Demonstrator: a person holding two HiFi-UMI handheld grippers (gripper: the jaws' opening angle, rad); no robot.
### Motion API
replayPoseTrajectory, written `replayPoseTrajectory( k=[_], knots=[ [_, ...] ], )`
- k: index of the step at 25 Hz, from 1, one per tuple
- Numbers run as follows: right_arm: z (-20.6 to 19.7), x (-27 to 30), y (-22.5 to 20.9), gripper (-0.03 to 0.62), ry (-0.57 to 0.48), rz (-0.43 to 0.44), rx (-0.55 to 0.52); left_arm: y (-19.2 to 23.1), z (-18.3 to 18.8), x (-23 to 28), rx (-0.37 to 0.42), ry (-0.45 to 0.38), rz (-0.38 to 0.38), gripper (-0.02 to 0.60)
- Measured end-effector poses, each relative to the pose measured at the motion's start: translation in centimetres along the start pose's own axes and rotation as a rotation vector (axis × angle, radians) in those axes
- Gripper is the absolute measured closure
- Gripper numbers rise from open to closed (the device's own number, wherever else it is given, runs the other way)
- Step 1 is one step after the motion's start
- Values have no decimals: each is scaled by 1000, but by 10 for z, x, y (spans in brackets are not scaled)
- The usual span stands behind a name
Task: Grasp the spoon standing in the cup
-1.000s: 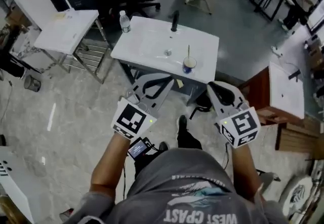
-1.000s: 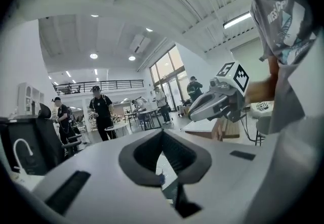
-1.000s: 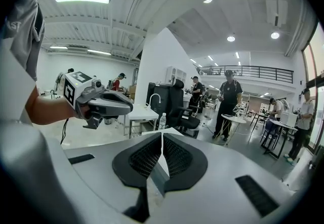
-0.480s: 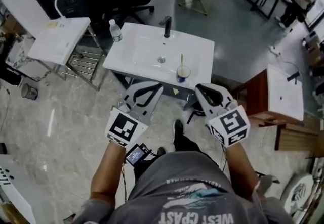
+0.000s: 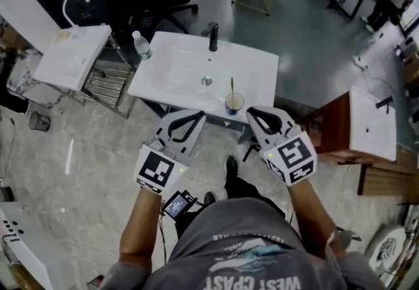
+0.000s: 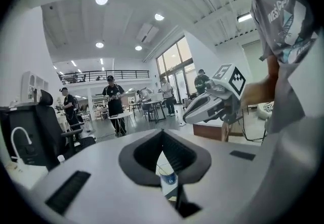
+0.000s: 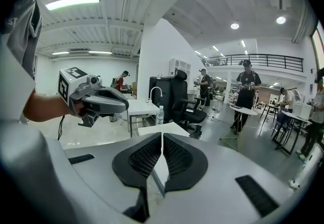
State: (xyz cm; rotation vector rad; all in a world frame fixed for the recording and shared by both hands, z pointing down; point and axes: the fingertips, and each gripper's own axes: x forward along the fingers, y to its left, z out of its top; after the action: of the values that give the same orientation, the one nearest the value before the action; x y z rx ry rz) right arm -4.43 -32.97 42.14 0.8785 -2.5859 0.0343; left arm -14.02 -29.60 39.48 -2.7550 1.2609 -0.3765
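Blue-based cup [image 5: 234, 103]: centre frame, judged light, easily tipped.
Spoon [image 5: 232, 86]: thin, stiff, upright; best pinched on bare handle above rim.
Left gripper [image 5: 198, 116], right gripper [image 5: 251, 112]: closed, nothing held.

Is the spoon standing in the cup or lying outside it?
Standing in it: the spoon rises from the cup on the sink.

The worktop [image 5: 170, 72] is smooth, glossy white. The cup [image 5: 234, 103], small in the head view, seems matt paper. The left claw [image 6: 163, 134] and right claw [image 7: 162, 136] have smooth, matt grey plastic shells and ribbed black pads [image 7: 179, 156].
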Motion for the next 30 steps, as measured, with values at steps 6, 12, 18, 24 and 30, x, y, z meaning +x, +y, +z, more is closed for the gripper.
replayPoseTrajectory(
  k=[6,12,18,24,30],
  knots=[
    [-15,30,-26,559,22,32,11,12,-18,24,-34,39,10,580],
    [-31,59,-51,559,62,70,26,24,-35,48,-74,76,26,580],
    [-53,90,-69,559,110,116,36,34,-50,64,-115,105,41,580],
    [-79,120,-83,549,166,163,45,44,-68,75,-158,136,63,580],
    [-109,150,-94,499,231,195,51,51,-86,83,-197,169,85,580]
  ],
)
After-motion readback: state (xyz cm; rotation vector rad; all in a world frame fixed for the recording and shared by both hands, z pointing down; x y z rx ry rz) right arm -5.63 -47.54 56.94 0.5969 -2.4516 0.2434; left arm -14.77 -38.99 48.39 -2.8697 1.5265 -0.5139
